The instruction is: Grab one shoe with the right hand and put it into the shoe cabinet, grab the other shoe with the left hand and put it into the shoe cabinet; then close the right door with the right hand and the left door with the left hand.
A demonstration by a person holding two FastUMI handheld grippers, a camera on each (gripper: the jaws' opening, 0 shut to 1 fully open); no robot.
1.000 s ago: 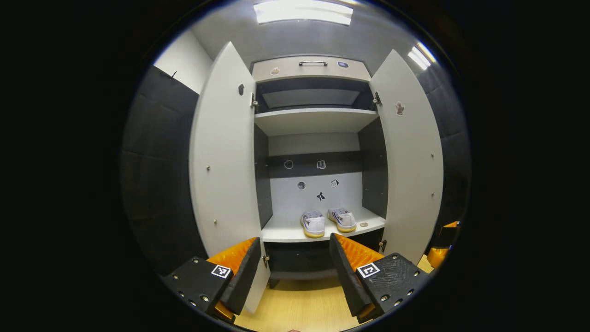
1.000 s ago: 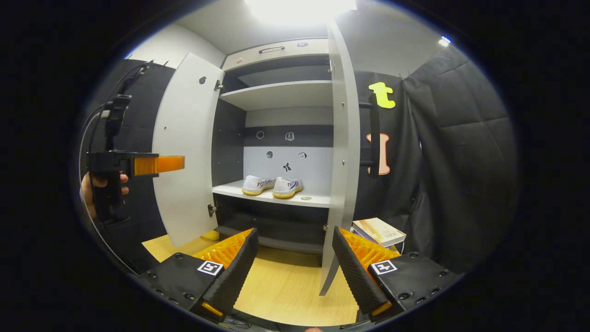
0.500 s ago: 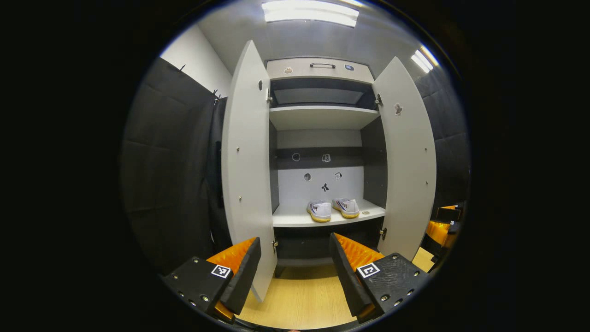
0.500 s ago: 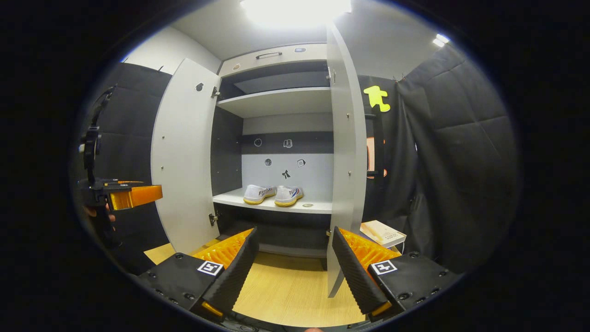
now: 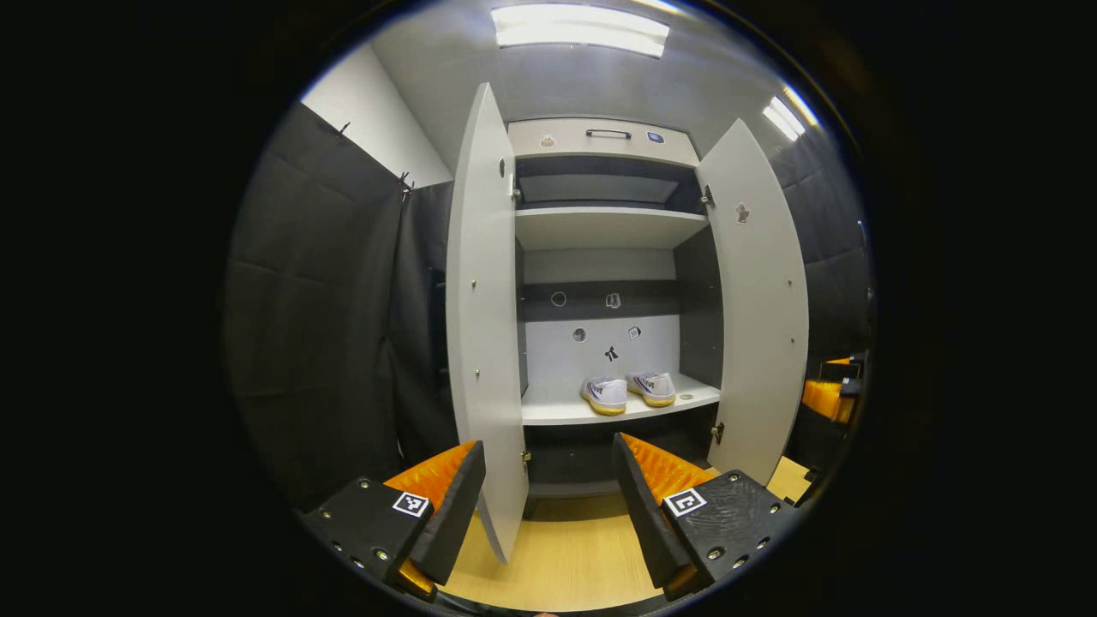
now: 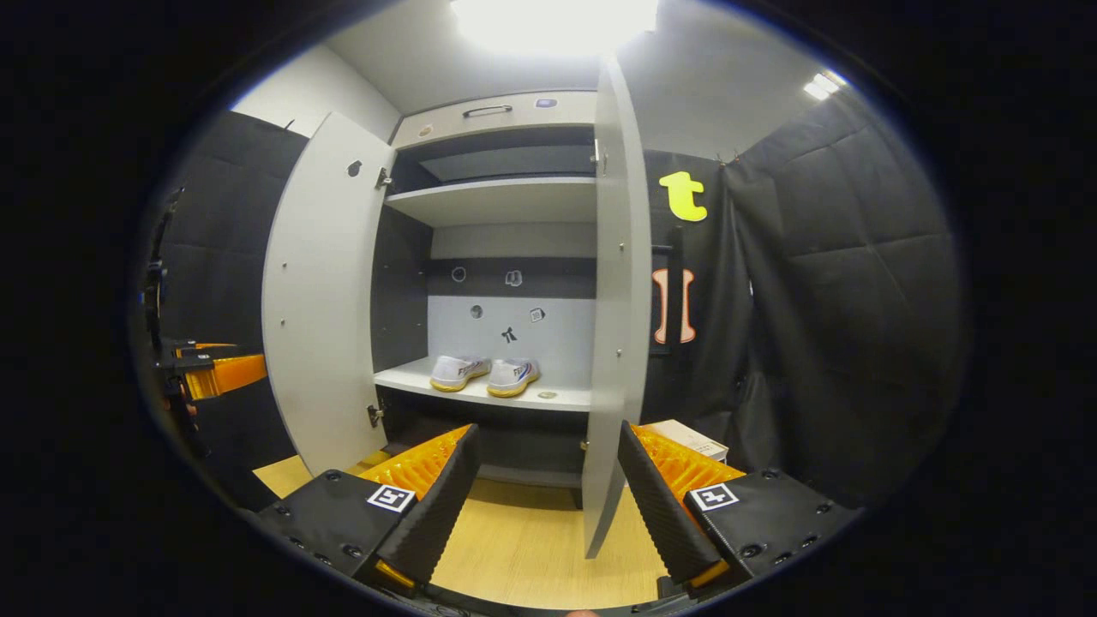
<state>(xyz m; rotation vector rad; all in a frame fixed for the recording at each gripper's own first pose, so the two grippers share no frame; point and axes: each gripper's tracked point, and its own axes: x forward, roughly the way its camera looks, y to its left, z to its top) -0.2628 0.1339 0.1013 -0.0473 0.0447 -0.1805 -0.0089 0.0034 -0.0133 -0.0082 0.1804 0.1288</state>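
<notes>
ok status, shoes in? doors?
Left claw open, empty. Right claw open, empty. Both shoes side by side on the cabinet's lower shelf. Left door and right door both wide open, nothing blocking them.

Black gripper blocks (image 5: 724,523) carry square tag markings and screws.

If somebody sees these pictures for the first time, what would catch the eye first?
Most likely the tall shoe cabinet straight ahead, with its left door and right door both swung wide open. Next, the two pale shoes standing side by side on its lower shelf, beneath an upper shelf.
</notes>
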